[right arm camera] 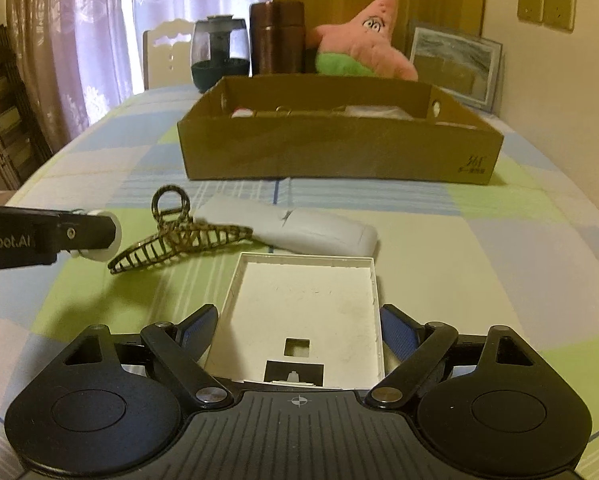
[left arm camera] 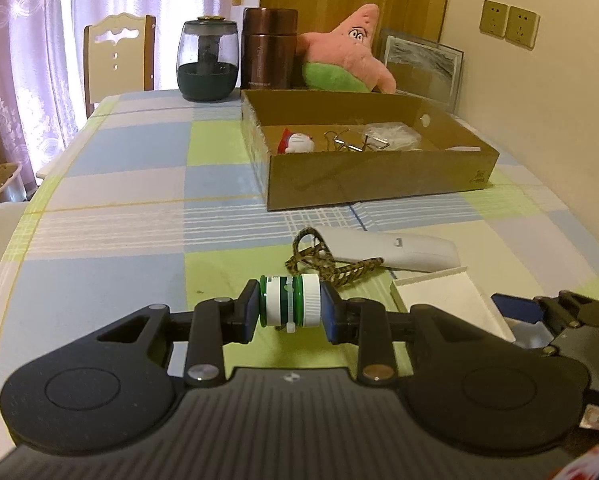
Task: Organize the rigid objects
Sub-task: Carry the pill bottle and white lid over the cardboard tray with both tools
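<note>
1. Your left gripper [left arm camera: 288,307] is clamped on the little green-and-white bottle [left arm camera: 289,305], pads on its two ends, so it lies sideways between them. It looks just off the tabletop [left arm camera: 119,216], well short of the cardboard box [left arm camera: 379,174].

2. Your right gripper [right arm camera: 299,330] is spread wide, one finger on each side of the flat white tray [right arm camera: 303,308], which sits on the tabletop on the near side of the box. Can't tell if the pads are touching its walls yet, but it's not squeezing anything.

3. Between the tray and the box you've got the tortoiseshell hair claw [right arm camera: 183,240], with the white remote-shaped thing [right arm camera: 299,232] just behind it. Both are outside the box.

4. The box already has a small toy figure [left arm camera: 295,142], some wire clips [left arm camera: 345,142] and a clear bag [left arm camera: 391,134] in it, so I'd say you're mid-task: bottle picked up, not yet dropped in.

5. Next move, I reckon: carry the bottle forward over the claw, clear the box's near wall, and let go over a free patch of floor inside. It's round, so set it low or it may roll.

6. Then close the right gripper on the tray.
</note>
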The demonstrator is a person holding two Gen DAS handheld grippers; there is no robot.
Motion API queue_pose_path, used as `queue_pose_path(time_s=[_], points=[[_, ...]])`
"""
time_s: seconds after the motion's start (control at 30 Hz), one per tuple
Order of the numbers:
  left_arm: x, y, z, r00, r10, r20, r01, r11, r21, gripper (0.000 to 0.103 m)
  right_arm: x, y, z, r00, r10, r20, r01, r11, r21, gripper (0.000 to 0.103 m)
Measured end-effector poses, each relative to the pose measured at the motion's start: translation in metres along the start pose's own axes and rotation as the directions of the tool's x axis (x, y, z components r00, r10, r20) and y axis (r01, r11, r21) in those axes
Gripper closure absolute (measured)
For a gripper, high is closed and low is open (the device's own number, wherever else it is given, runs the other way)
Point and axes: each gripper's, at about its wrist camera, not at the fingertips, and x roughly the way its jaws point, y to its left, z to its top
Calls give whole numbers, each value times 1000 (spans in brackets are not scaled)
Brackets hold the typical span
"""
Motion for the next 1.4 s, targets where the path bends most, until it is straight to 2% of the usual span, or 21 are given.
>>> queue_pose_path(time_s=[0.47,0.97,1.1,1.4], points=[[-17,-26,11,1000,-13,-8,13,1000,2,76,-39,-34,16,998,9,54,-12,998,66,19],[-32,-39,24,1000,-8,-4,8,1000,-9,76,-59,-50,32,996,38,78,-46,994,103,19],[-35,-46,32,1000,-10,10,10,1000,7,76,-66,-57,45,995,48,91,-59,991,118,19],[-47,-68,75,996,-19,92,16,999,34,76,-80,-85,95,989,44,140,-64,988,140,19]])
